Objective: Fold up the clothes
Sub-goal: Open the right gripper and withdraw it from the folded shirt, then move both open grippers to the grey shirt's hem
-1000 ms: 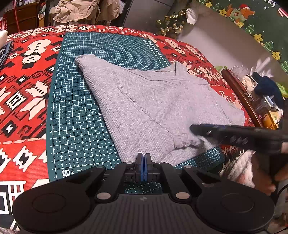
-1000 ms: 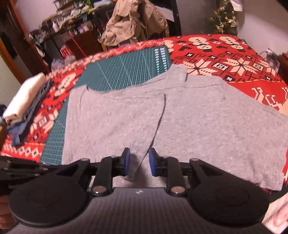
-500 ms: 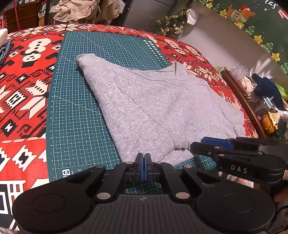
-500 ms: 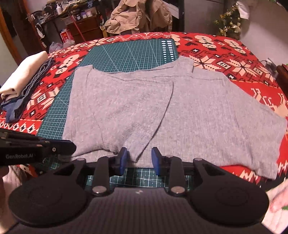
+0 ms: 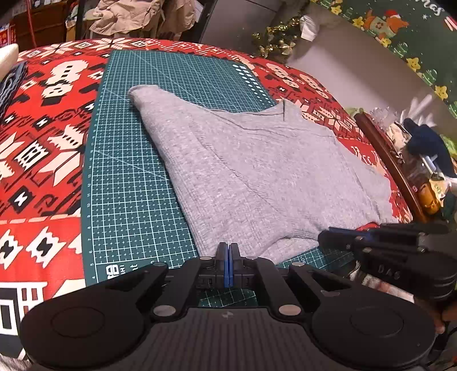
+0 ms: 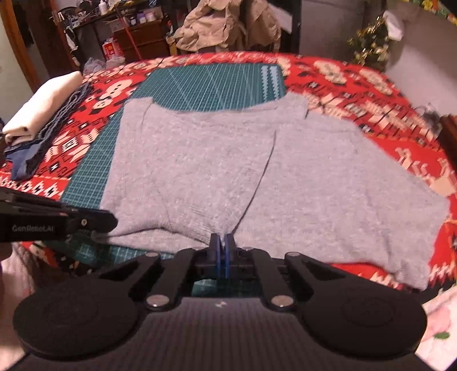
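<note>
**Desk:** Hands first; how posed?

**Photographer:** Both angled steeply down toward the near edge of the bed; left gripper (image 5: 230, 248) with blue pads pressed together, tips right at the hem of the grey sweater (image 5: 257, 177); impossible to tell whether any cloth is caught between them. Right gripper (image 6: 222, 238) just beside it on the right, jaws just closed and now clamped on the knit; creases drawn in toward the tips.

**Desk:** And the sweater against the tongs?

**Photographer:** Spread flat, neckline away from the cameras, hem nearest; left half on the green cutting mat (image 5: 137, 185), right half spilling onto the red patterned cover (image 5: 42, 142). One sleeve (image 6: 194, 182) folded in across the body, its ribbed cuff pinched at the right tips; near left corner of the hem lying just under the left gripper's tip in the right wrist view.

**Desk:** Surroundings; anything in the way?

**Photographer:** Folded cream and dark blue clothes (image 6: 42, 114) stacked at the far left of the cover, well apart from the sweater; beige jacket (image 6: 225, 25) heaped behind the bed; tinsel-hung greenery (image 6: 368, 42) in the far corner; cluttered wooden tray (image 5: 385, 159) along the right edge. Right wrist view blurred at the edges.
</note>
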The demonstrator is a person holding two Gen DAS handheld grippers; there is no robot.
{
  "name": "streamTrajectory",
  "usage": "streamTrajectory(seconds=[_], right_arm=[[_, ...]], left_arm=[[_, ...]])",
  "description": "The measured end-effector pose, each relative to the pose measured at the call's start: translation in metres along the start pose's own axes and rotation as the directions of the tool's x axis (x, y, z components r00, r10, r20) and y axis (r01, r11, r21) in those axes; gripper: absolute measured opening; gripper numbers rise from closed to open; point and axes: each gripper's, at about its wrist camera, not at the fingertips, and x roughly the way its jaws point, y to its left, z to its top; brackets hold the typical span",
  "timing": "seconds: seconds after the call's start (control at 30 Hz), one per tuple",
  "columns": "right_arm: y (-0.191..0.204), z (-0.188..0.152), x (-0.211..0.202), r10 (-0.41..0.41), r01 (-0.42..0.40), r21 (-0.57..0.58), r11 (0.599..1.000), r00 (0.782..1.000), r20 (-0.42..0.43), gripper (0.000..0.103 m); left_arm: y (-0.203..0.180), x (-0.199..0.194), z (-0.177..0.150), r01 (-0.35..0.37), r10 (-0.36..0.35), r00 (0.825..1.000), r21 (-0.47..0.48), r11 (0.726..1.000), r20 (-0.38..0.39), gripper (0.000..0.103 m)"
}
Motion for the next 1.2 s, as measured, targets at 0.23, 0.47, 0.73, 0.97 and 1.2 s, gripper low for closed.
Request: streamTrajectory(seconds=[0.23,0.47,0.73,0.97,1.2], right_arm=[[-0.005,0.0,-0.005,0.029,-0.029,0.015,0.999,0.999,0.021,0.012],[-0.021,0.005,-0.016,0.027,-0.029,0.037,0.999,0.998,0.051,0.019],[-0.022,0.007,-0.02,0.039,-0.041,0.012,0.999,0.996,0.08,0.039],[-0.023,0.015,-0.02,0.065,-0.066,0.016,0.998,0.994,0.085,0.047],[-0.018,0.03,-0.019,0.091,-0.085,-0.049,0.995,0.987,0.13,0.084]], left_arm=[[0.004,-0.017,-0.001,-0.013,0.014,1.0,-0.04,0.999,0.024,0.021],[0.01,-0.01,-0.001,-0.004,0.005,1.0,-0.078,0.997,0.007,0.028],[0.007,-0.006,-0.004,-0.039,0.039,0.999,-0.078,0.996,0.001,0.005],[0.006,-0.012,-0.004,-0.07,0.07,0.998,-0.068,0.995,-0.011,0.02],[0.023,-0.027,0.01,-0.114,0.117,0.993,-0.145,0.983,0.011,0.05]])
